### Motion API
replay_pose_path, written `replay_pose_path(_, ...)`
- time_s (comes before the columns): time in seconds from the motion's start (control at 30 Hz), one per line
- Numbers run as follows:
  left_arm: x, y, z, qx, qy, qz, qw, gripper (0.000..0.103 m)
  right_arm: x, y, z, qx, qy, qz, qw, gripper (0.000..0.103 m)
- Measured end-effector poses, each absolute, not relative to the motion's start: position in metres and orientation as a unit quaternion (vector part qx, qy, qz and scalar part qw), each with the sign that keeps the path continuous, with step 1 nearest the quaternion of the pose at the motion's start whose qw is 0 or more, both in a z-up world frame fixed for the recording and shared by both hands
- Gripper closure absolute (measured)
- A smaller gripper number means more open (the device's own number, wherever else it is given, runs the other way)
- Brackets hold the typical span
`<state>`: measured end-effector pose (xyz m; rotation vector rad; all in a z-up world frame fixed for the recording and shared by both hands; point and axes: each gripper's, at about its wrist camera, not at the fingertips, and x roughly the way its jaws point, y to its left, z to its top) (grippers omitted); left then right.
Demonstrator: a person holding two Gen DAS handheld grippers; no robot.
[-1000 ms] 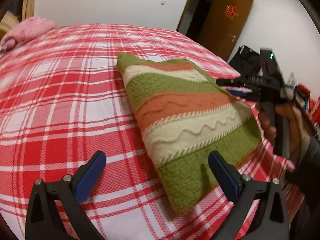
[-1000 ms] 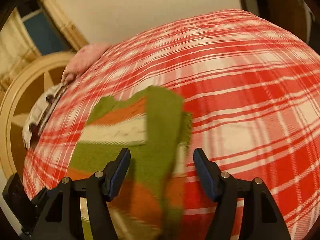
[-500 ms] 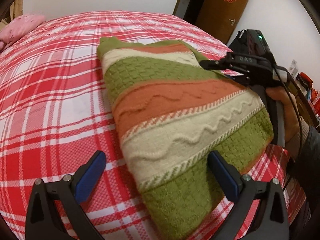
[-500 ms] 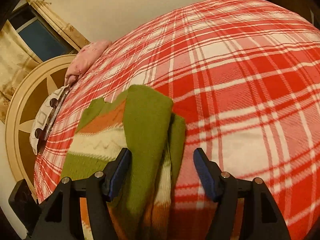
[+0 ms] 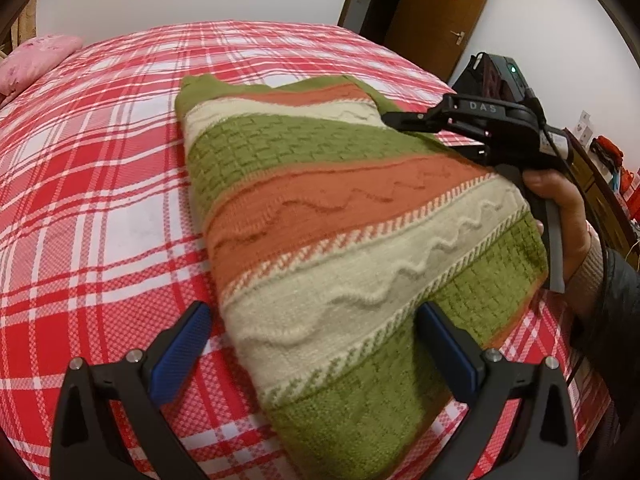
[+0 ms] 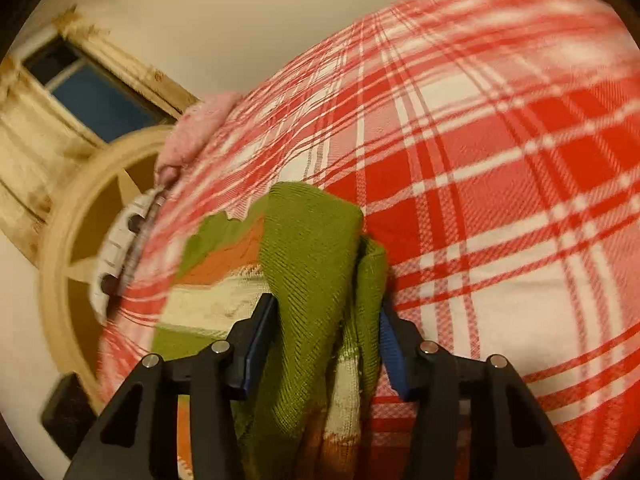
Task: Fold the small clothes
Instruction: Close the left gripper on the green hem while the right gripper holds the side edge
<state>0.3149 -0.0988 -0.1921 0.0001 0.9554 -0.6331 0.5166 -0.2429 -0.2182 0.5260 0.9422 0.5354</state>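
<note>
The sweater (image 5: 360,216) lies on the bed (image 5: 100,168), on its red and white checked cover, toward the right side of the bed as the left wrist view shows it. It has stripes of green, orange and cream. It already looks folded at least once: the shape is a narrow, thick rectangle, and no sleeve hangs out at the sides. So I judge that the first folds are done and that one more fold, along the length, may be left.

The left gripper (image 5: 312,344) is wide open and holds nothing. It hovers over the near end of the sweater, with one finger above the bed cover and the other above the green and cream bands.

The right gripper (image 6: 326,340) is at the far right corner of the sweater, held by a hand (image 5: 568,224) in a dark sleeve. Its jaws are closing, and a thick bunch of green knit stands between them. In the right wrist view both blue pads seem to touch the cloth already, so I take it as a grip on the sweater edge.

A pink pillow (image 5: 36,60) lies at the far corner of the bed, well apart from the work. The final fold and the smoothing are not yet done.
</note>
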Motion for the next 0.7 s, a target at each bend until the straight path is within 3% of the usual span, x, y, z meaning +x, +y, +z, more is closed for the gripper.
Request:
replay_pose_path(0.13,0.319,-0.102,-0.193,0.001,0.453,-0.305,0.838,0.0,0.514,-0.235,-0.214,0.223,0.443,0.241,0.834,0.054)
replay_pose_path(0.3,0.314,-0.106,-0.19,0.017,0.446,-0.313,0.839,0.016,0.507,-0.226,-0.209,0.213,0.441,0.234,0.84,0.068)
replay_pose_path(0.5,0.308,-0.098,-0.182,0.008,0.43,-0.313,0.847,0.053,0.496,-0.215,-0.195,0.183,0.424,0.216,0.861,0.076)
replay_pose_path(0.6,0.298,-0.096,-0.175,0.021,0.41,-0.31,0.857,0.065,0.492,-0.213,-0.189,0.178,0.416,0.209,0.867,0.077)
replay_pose_path(0.7,0.289,-0.095,-0.165,0.036,0.396,-0.307,0.865,0.069,0.488,-0.214,-0.183,0.183,0.41,0.211,0.868,0.077)
